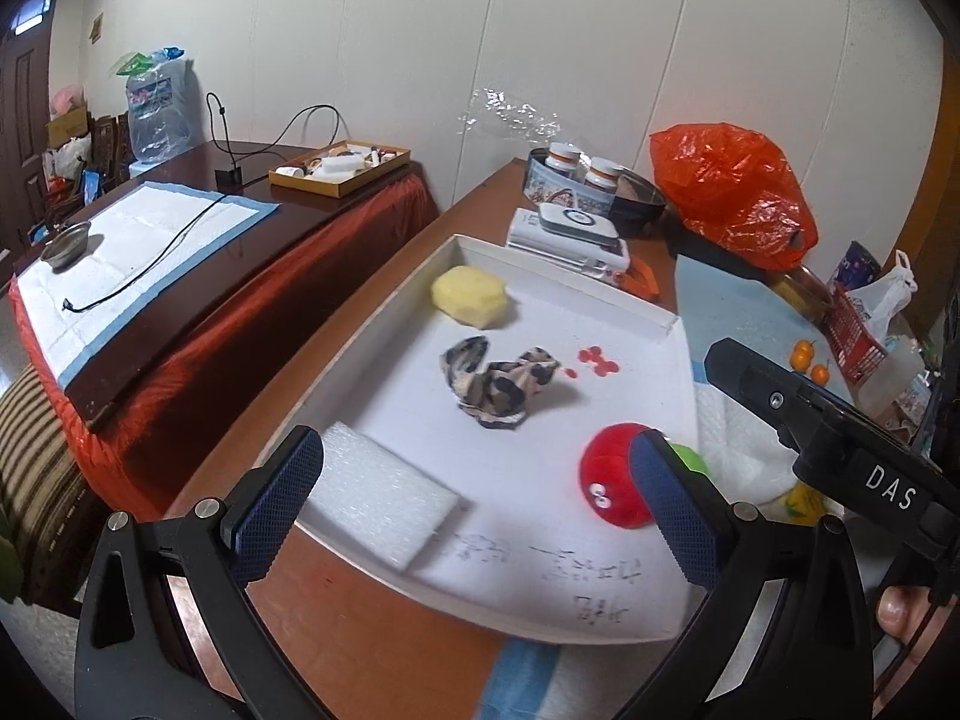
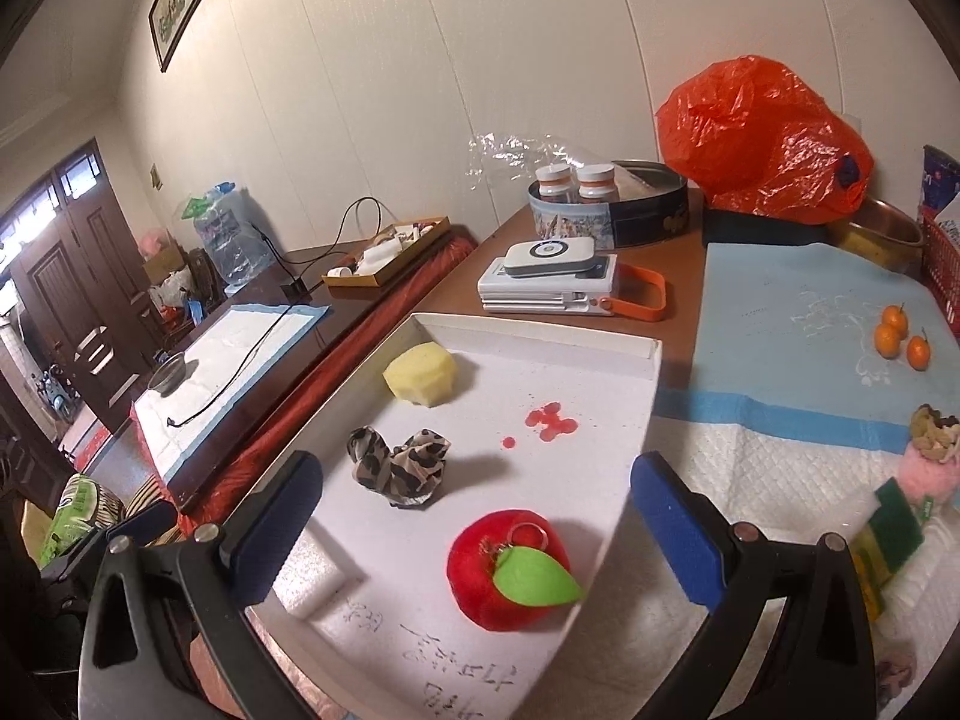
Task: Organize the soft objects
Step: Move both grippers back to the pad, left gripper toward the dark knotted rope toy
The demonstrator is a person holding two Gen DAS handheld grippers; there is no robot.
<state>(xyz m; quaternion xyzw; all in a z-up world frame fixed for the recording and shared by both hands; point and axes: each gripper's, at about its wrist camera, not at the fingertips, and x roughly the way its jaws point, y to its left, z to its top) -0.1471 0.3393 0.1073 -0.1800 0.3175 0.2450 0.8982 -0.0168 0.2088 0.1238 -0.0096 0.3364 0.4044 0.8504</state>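
Between placements: both tongs empty, jaws apart, above the white tray (image 2: pixel 651 360).

Your left gripper (image 1: pixel 474 501) and right gripper (image 2: pixel 474 519) hold nothing. Ahead of them the tray holds the sponge (image 2: pixel 420 381), scrunchie (image 2: pixel 399 465), foam pad (image 1: pixel 384 492) and plush apple (image 2: pixel 510 570). The pink plush (image 2: pixel 930 474) lies right of your right gripper; judged next, fetch it.

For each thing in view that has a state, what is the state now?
left gripper: open, empty
right gripper: open, empty
leopard cloth: crumpled, in white tray
plush apple: lying in tray
yellow sponge: resting in tray
foam sheet: flat in tray
orange bag: crumpled
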